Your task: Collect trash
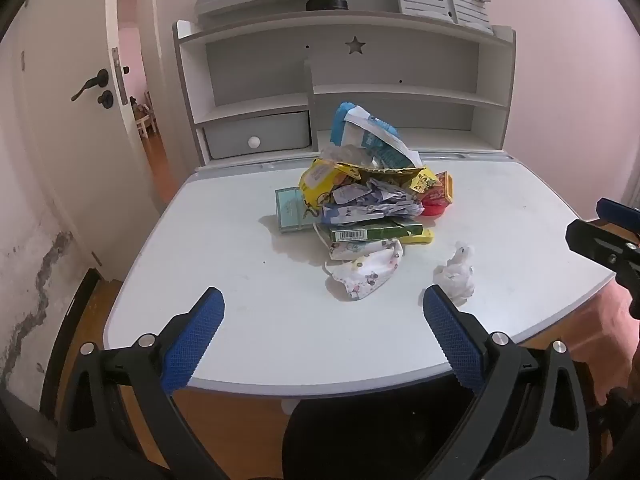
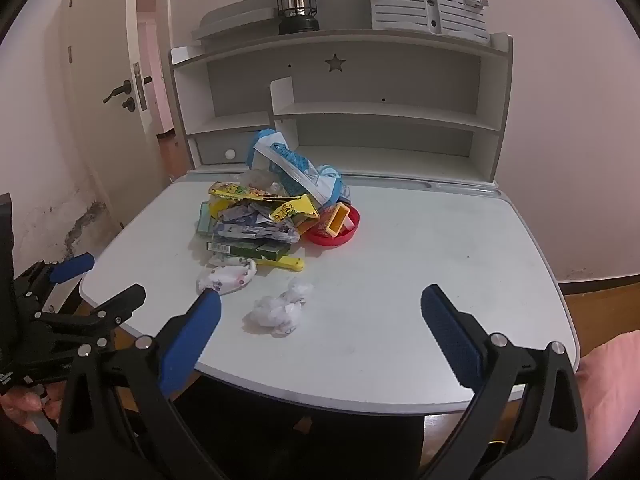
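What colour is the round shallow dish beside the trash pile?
Red; the round shallow dish shows best in the right wrist view.

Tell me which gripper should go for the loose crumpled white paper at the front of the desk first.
Probably the right gripper. The crumpled white paper lies apart from the trash pile, almost straight ahead between its open jaws. For the left gripper, also open and empty, the paper sits off beside its right finger.

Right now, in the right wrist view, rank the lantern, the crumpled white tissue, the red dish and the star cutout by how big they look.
1. Crumpled white tissue, though it's nearest the camera
2. Lantern and red dish: too alike to rank
3. Star cutout
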The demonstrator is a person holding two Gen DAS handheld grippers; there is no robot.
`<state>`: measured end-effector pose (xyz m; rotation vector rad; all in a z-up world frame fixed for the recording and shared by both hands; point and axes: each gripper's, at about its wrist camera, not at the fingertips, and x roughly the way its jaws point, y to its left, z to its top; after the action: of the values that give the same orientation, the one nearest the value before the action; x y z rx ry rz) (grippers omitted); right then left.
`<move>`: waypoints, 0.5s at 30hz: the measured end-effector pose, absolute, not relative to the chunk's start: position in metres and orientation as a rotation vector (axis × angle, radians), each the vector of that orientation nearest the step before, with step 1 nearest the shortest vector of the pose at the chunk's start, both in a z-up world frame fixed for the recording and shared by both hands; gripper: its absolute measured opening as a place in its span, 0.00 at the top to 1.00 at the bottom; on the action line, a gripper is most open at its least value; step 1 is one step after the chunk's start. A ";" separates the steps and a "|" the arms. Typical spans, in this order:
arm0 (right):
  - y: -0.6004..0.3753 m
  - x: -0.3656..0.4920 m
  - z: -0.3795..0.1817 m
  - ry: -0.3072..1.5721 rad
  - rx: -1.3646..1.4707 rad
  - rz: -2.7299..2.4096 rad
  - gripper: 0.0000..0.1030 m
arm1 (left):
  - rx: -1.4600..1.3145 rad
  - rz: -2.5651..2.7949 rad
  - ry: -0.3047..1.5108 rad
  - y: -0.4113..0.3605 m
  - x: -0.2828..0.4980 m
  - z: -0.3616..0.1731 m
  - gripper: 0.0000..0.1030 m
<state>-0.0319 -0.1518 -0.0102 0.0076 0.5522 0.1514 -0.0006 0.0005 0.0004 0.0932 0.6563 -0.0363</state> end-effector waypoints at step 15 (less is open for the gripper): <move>-0.151 -0.034 -0.009 0.536 0.016 0.158 0.06 | 0.081 -0.022 0.681 0.002 0.004 -0.007 0.06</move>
<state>-0.0342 -0.1513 -0.0094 0.0155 0.5360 0.1583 0.0043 0.0022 -0.0066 0.0806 0.6808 -0.0219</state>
